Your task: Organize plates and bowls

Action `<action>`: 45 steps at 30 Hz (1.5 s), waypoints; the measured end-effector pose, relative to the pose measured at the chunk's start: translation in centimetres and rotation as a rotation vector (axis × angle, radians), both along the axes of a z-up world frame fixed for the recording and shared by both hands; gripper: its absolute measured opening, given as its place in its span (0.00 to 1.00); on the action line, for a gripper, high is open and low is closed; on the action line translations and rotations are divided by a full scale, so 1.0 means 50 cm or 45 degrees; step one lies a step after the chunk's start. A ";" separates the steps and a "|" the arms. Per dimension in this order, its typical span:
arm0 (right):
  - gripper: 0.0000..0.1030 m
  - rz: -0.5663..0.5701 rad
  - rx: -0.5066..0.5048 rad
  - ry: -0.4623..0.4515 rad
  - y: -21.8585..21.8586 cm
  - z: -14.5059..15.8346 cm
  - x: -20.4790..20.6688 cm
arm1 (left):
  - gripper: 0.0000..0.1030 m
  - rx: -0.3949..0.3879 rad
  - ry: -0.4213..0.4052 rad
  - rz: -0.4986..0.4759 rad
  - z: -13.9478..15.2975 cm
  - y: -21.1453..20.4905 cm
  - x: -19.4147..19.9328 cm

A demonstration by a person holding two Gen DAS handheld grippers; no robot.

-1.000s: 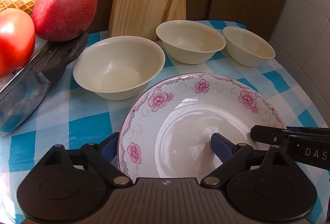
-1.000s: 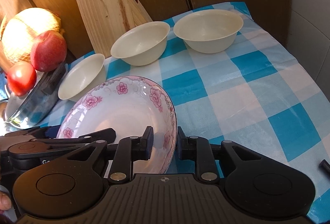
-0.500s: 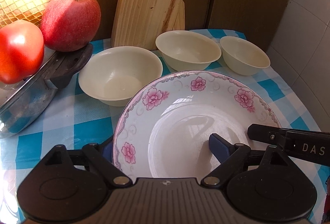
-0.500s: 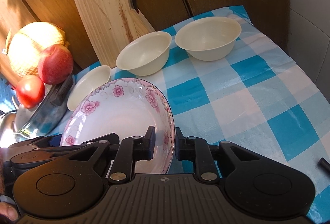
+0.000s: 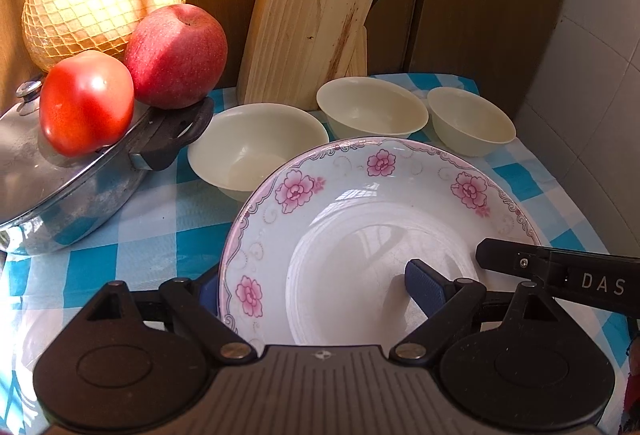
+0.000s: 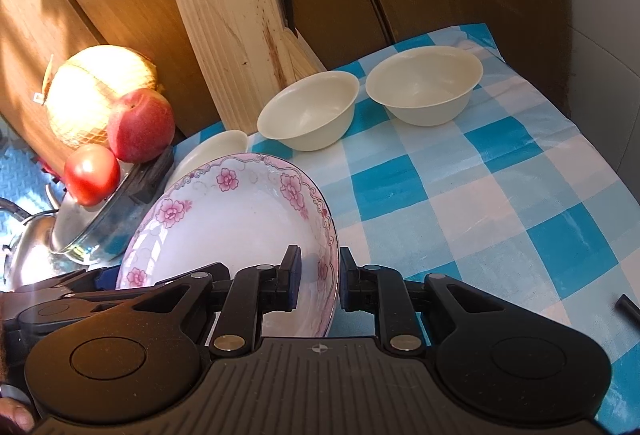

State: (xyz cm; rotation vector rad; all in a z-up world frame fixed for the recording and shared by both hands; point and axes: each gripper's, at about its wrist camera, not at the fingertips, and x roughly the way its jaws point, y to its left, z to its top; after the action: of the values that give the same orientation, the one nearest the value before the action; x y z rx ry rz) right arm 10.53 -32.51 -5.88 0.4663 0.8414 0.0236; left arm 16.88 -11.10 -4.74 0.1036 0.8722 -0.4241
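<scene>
The white porcelain plate with pink flowers round its rim (image 5: 360,235) is held tilted above the bench covered in a blue-and-white checked cloth (image 6: 500,195), with both tools on it. The left hand-held gripper (image 5: 316,291) is spread wide across the plate's near rim, one blue pad (image 5: 424,287) inside the well and the other outside, while the right hand-held gripper (image 6: 318,279) pinches the plate's right edge between its fingers. Behind stand three cream plastic bowls (image 5: 256,143) in a row, before a pale wooden knife block (image 5: 308,23).
</scene>
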 end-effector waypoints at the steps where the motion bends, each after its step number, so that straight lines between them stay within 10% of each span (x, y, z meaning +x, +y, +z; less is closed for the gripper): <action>1: 0.24 0.004 0.002 -0.004 0.002 0.002 -0.004 | 0.82 -0.002 -0.003 0.003 0.003 0.003 -0.005; 45: 0.24 0.152 0.008 0.003 0.120 0.011 -0.263 | 0.82 0.015 -0.027 0.043 -0.001 0.138 -0.274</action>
State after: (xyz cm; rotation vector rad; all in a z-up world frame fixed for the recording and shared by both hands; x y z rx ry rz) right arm -2.61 -26.54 -5.31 0.4218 0.8709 0.1357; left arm 3.18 -4.22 -4.81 0.1039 0.8549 -0.3856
